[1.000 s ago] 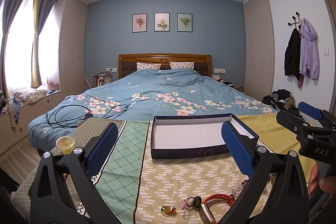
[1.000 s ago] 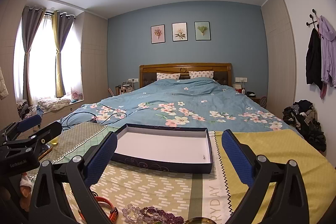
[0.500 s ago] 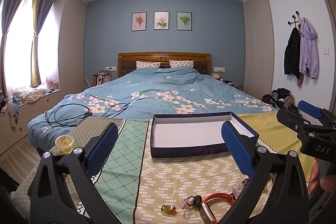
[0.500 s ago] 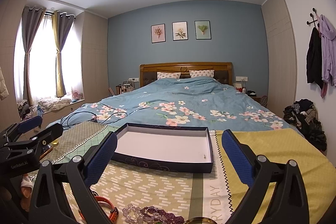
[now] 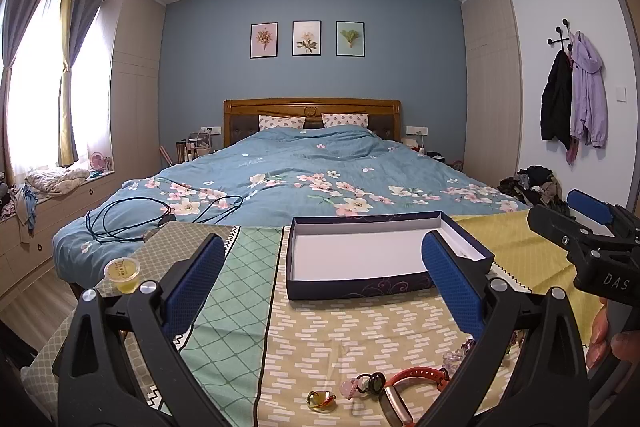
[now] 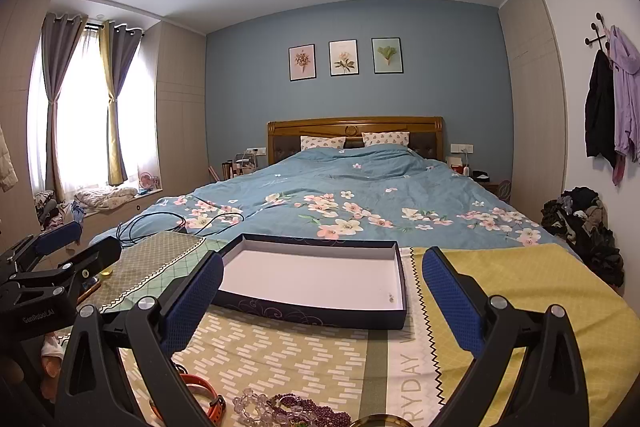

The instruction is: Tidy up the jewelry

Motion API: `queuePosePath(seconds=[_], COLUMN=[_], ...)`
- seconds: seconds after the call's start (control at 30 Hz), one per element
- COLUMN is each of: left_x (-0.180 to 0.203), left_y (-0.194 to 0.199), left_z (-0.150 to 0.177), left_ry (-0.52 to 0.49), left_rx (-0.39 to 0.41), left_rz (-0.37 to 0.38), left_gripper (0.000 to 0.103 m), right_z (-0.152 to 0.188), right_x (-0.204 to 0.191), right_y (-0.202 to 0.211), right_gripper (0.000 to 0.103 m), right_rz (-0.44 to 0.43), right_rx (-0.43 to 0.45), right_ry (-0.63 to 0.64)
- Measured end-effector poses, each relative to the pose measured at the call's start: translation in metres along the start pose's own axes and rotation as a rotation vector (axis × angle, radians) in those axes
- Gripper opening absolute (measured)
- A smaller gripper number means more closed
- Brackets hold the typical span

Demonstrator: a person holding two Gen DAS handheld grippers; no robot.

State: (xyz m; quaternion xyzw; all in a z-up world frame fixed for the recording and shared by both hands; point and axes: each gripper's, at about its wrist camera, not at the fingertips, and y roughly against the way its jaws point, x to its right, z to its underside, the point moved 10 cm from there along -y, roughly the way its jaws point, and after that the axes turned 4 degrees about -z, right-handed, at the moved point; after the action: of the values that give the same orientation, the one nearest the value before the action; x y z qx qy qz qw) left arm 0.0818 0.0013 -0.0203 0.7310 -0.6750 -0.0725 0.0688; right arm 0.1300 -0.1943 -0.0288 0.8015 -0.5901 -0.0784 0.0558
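Observation:
A dark blue box point(image 5: 380, 255) with a white inside lies open on the patterned cloth; it also shows in the right wrist view point(image 6: 316, 279). Near the front edge lie an orange watch band point(image 5: 416, 377), a small ring point(image 5: 320, 398), a pink and dark charm point(image 5: 364, 383) and clear beads point(image 5: 454, 359). The right wrist view shows the orange band point(image 6: 204, 393), clear beads point(image 6: 248, 401) and purple beads point(image 6: 308, 409). My left gripper point(image 5: 320, 279) is open and empty above the cloth. My right gripper point(image 6: 324, 287) is open and empty, facing the box.
A small cup of yellow jelly point(image 5: 122, 274) stands at the cloth's left. Black cables point(image 5: 160, 213) lie on the blue floral bed point(image 5: 320, 179) behind the box. The right gripper shows at the right edge of the left wrist view point(image 5: 592, 239). Clothes pile by the right wall point(image 6: 584, 231).
Both views have tilted very slightly upward. Nothing on the cloth has moved and both grippers stay open.

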Motion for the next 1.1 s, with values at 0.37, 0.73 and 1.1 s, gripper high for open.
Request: queuePosePath(seconds=[0.37, 0.73, 1.1], left_x=[0.001, 0.0, 0.042], left_y=[0.0, -0.011, -0.019], left_z=[0.003, 0.037, 0.096], left_ry=[0.0, -0.072, -0.171], left_rx=[-0.013, -0.133, -0.337], left_rz=[0.006, 0.047, 0.277], left_gripper=[0.097, 0.097, 0.078], right_z=[0.0, 0.032, 0.099], right_x=[0.001, 0.042, 0.073], right_y=[0.0, -0.001, -0.001], right_gripper=[0.096, 0.096, 0.08], right_rz=[-0.008, 0.013, -0.027], right_rx=[-0.013, -0.185, -0.431], right_ry=[-0.001, -0.005, -0.089])
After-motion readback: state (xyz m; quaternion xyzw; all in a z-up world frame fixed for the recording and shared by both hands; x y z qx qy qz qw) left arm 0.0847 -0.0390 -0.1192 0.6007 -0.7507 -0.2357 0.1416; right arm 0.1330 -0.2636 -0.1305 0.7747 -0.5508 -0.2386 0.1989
